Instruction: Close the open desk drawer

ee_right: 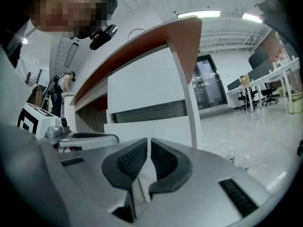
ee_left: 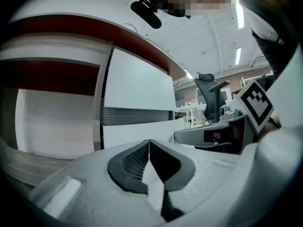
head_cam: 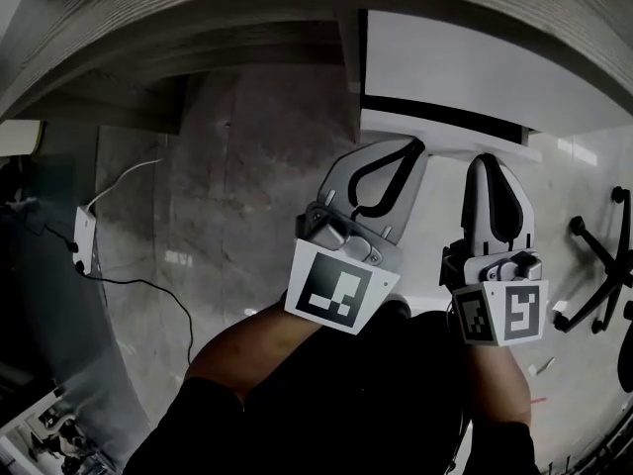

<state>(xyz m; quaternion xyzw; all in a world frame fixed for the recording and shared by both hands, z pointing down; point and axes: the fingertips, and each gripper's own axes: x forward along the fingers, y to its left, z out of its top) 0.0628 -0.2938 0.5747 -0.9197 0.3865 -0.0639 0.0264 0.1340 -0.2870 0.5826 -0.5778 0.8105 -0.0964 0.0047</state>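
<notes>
forearms stretched forward, left gripper (head_cam: 413, 150) and right gripper (head_cam: 487, 162) jaws together, empty, tips by white drawer (head_cam: 396, 123)

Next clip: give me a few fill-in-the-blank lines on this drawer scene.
The left gripper and right gripper both have jaws ____, nothing between them.
The drawer front ahead of them is coloured ____.
In the head view, a black chair base stands at the ____ edge.
Missing words: shut; white; right.
</notes>
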